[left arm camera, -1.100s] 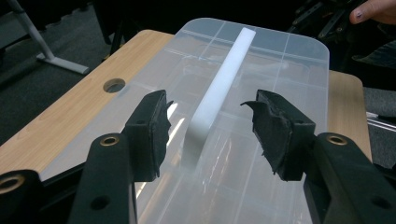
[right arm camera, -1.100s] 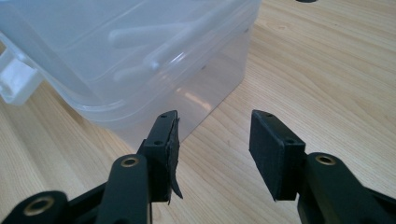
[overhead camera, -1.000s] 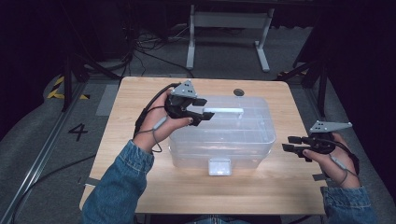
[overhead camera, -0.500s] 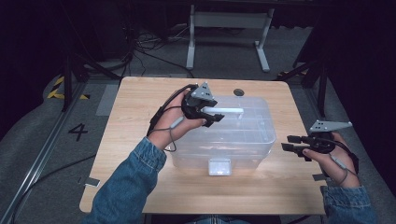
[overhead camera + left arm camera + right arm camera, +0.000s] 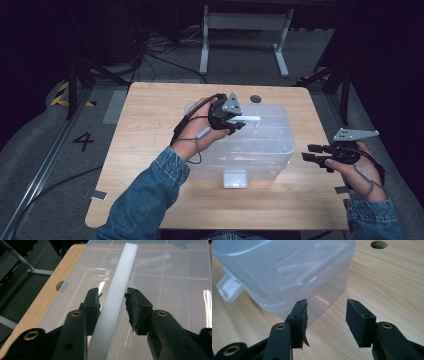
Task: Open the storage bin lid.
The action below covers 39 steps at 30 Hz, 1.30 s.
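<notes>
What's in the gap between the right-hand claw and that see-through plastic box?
Only bare wooden table separates the right gripper from the box, per the high view.

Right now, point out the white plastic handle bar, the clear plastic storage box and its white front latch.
white plastic handle bar [image 5: 117, 287], left gripper view, mid-length between the pads.
clear plastic storage box [image 5: 280, 145], high view, right rim of lid.
white front latch [image 5: 235, 178], high view, latch face.

obstacle: clear bin [image 5: 250, 150] mid-table, white handle [image 5: 248, 119] on lid | free: bare table [image 5: 145, 150] left, right, front
</notes>
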Available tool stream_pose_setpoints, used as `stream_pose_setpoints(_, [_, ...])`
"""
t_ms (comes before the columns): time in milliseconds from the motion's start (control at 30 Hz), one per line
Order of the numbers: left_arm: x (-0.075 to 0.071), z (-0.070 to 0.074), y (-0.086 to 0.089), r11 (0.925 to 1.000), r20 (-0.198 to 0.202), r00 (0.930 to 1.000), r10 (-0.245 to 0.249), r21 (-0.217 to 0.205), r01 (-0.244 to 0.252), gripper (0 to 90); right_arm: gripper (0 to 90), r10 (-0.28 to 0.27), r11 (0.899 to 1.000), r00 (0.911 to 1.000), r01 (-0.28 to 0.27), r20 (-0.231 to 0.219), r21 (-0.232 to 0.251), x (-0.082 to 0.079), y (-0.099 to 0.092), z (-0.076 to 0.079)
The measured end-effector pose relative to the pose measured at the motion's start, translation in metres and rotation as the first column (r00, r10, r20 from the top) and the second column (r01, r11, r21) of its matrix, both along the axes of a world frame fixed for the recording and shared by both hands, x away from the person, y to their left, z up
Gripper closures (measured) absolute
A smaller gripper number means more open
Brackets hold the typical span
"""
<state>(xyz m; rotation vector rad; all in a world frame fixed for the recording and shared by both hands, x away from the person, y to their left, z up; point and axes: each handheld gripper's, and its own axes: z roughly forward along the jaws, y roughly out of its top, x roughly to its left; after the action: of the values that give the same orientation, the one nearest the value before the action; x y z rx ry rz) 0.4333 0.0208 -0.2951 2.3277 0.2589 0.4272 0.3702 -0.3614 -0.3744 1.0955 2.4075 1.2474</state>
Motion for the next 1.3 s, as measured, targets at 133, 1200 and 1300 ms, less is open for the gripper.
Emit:
stream_pose_setpoints(133, [0.002, 0.001, 0.000, 0.9994, 0.002, 0.9995, -0.031, 0.014, 0.031, 70.5, 52.8, 0.001, 1.000, 1.0000, -0.001, -0.002, -0.008, 0.001, 0.001, -0.001])
stream_pose_setpoints(1200, [0.051, 0.037, -0.002, 0.9892, -0.006, 0.9945, -0.105, 0.102, 0.105, 72.7, 52.7, 0.077, 0.997, 0.9949, -0.076, 0.066, -0.011, -0.019, 0.018, 0.029])
stream_pose_setpoints(1300, [0.057, 0.040, -0.002, 0.9897, -0.014, 0.9949, -0.100, 0.102, 0.101, 72.6, 52.6, 0.089, 0.996, 0.9935, -0.089, 0.071, -0.006, -0.021, 0.019, 0.031])
